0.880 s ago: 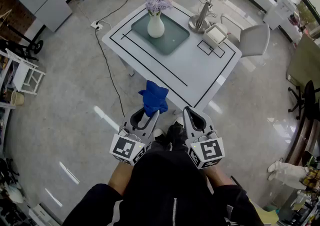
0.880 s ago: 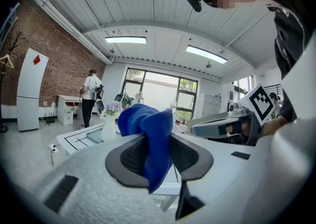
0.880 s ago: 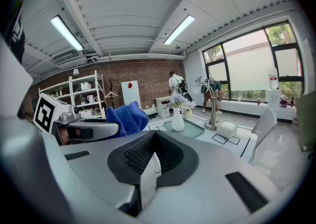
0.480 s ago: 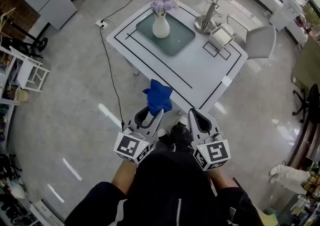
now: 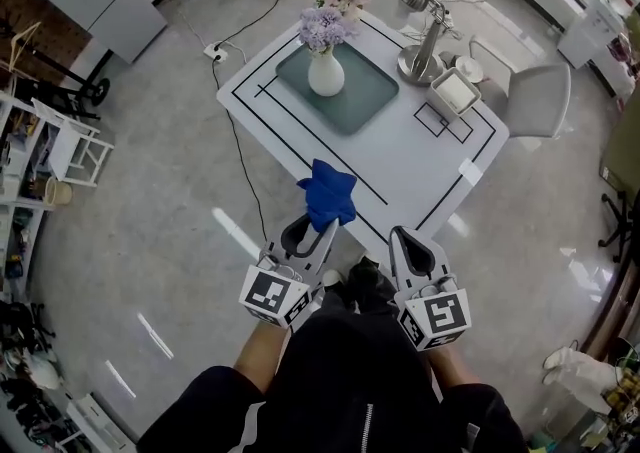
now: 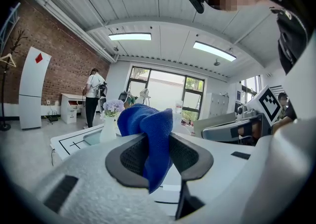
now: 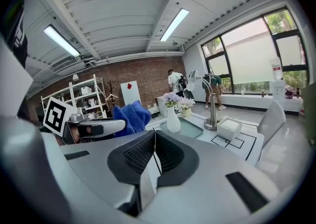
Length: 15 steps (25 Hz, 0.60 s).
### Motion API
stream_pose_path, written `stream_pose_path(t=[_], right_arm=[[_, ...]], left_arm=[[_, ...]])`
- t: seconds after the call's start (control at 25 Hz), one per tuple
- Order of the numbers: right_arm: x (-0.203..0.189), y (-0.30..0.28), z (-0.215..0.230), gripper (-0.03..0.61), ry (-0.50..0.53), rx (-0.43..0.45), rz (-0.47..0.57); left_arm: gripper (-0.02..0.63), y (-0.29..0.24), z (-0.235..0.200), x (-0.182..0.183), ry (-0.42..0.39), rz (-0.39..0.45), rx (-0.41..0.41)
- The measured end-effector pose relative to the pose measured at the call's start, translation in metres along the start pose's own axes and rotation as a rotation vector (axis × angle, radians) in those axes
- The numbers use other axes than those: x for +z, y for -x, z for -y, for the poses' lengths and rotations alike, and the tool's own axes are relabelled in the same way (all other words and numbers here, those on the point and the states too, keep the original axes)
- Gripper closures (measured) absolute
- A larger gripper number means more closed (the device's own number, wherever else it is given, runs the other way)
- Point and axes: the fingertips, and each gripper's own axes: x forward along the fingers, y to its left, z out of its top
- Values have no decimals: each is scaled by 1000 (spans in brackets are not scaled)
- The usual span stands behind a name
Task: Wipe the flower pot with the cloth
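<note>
Now: approach step; wiping has not begun, judging by the gap to the pot.
Left claw (image 5: 322,233): clamped on the cloth (image 5: 330,196), a blue bunch sticking up past the tips.
Right claw (image 5: 404,243): closed, pads together, nothing between them.
Pot (image 5: 326,73): white, holding flowers, upright on a green tray (image 5: 368,99) at the far side of the surface (image 5: 400,156), well apart from both claws.
Person: standing on the floor at the near corner of the surface, 2 claws held low in front of the body.
Next move, as I judge it: carry the left claw forward over the surface until the cloth meets the pot's side. The right claw would likely need to open and steady the pot, which looks tall and narrow and could tip under a sideways rub.
Obstacles: lamp (image 5: 425,46) and white box (image 5: 455,93) stand right of the tray, off the straight path.
</note>
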Motion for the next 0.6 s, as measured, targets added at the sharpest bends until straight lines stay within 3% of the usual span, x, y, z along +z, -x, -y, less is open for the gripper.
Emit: stream_pose_path(t=[0.6], right_arm=[[13,-62,57,569,-26,99,-39]], left_arm=[[489,-86,-46,3,-9,-7,97]])
